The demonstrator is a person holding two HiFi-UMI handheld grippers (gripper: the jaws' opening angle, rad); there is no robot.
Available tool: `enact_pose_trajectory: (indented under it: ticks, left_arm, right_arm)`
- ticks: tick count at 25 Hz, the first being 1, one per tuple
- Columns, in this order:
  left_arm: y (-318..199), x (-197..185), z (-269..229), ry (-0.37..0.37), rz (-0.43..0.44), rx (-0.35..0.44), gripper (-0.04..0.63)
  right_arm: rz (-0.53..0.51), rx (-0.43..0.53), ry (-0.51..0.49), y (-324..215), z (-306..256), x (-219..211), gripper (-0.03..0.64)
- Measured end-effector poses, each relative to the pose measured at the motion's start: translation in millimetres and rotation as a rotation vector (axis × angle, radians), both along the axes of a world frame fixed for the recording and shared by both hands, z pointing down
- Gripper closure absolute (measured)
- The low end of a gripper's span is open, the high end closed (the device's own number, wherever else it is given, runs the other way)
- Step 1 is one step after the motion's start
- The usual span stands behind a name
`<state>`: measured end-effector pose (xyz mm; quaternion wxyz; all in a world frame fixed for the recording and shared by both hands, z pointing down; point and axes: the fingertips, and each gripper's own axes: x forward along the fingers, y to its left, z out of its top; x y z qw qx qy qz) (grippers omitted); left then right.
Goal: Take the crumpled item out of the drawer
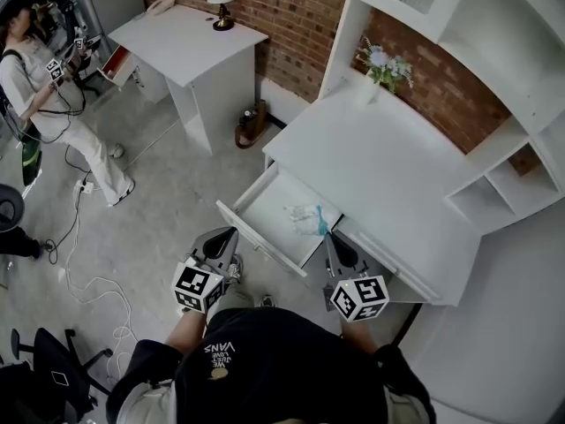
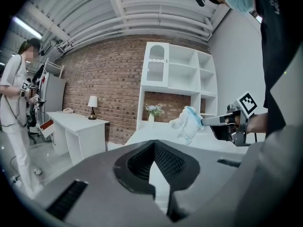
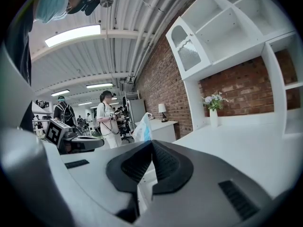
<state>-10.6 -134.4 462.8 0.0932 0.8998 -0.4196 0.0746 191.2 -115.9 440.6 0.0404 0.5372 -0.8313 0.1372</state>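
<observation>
A workshop room with a brick wall (image 1: 291, 25) and a pale floor; a second person stands far off to the left gripper's outer side. Ahead of both grippers is the white desk (image 1: 380, 166) with its shelf unit. Its drawer (image 1: 269, 203) is pulled open, just beyond the fingertips of both tools.

The right gripper (image 1: 325, 235) points over the drawer's near right corner, its fingers pressed together and pinching an edge of the crumpled item (image 1: 307, 219). This white and pale blue wad hangs from the very tips. From the left gripper view it hangs in the air in front of the shelves, so it looks lifted off the drawer floor, though the head view puts it over the opening.

The left gripper (image 1: 228, 237) waits by the drawer's front panel, well to the left of the pinching fingers. Its fingers are closed on each other with nothing between them.

The step in hand is likely the lift-out. The next move calls for drawing the wad back or sideways, clear of the drawer rim, without loosening the thin pinch.
</observation>
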Motion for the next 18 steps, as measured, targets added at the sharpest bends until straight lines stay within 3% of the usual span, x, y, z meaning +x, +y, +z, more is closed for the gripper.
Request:
enact_pose_trajectory:
  ticks: [18]
  left_arm:
    - [-4.3, 0.3, 4.1, -0.011, 0.015, -0.004, 0.589]
  right_arm:
    - [-0.015, -0.022, 0.001, -11.5, 11.7, -6.3, 0.615]
